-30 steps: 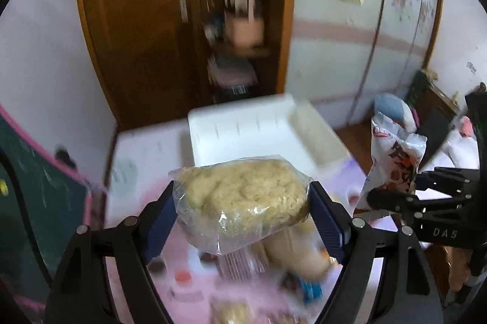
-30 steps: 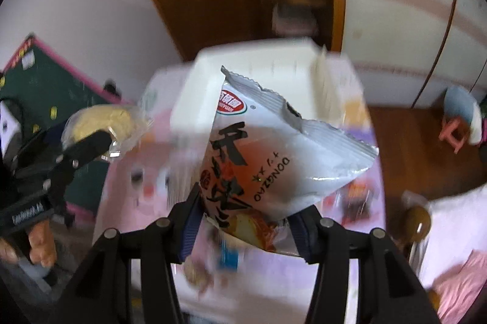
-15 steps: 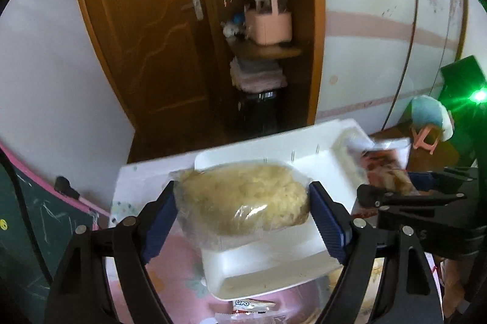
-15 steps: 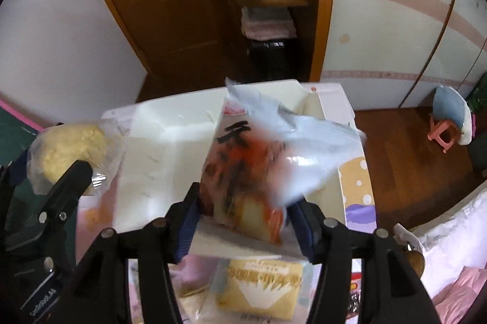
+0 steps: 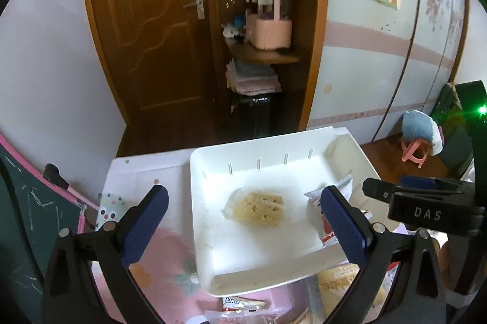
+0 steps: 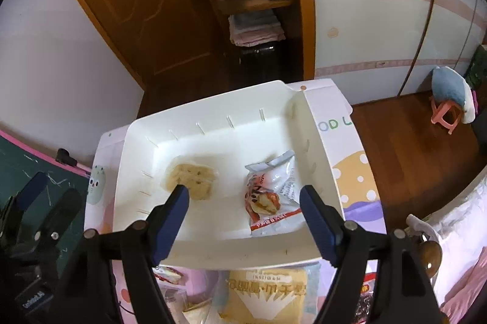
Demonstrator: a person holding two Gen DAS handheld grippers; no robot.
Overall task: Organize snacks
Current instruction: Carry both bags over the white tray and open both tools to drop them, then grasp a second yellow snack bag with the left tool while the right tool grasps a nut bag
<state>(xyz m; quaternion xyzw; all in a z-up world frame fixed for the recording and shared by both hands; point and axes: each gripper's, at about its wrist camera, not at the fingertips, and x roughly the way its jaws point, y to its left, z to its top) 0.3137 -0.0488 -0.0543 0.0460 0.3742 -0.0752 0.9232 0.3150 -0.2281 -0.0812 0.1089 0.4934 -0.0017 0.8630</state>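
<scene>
Snacks in white bin [image 6: 316, 147] — both claws opening, empty.

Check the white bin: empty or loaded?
Loaded. The white bin holds two snacks: a clear-wrapped pastry and a printed snack packet, lying apart.

Brown wooden door [image 5: 152, 29] far left; open corner shelves [image 5: 264, 56] beside it; pale wall [image 5: 380, 56] right; wood floor [image 6: 411, 123].
</scene>
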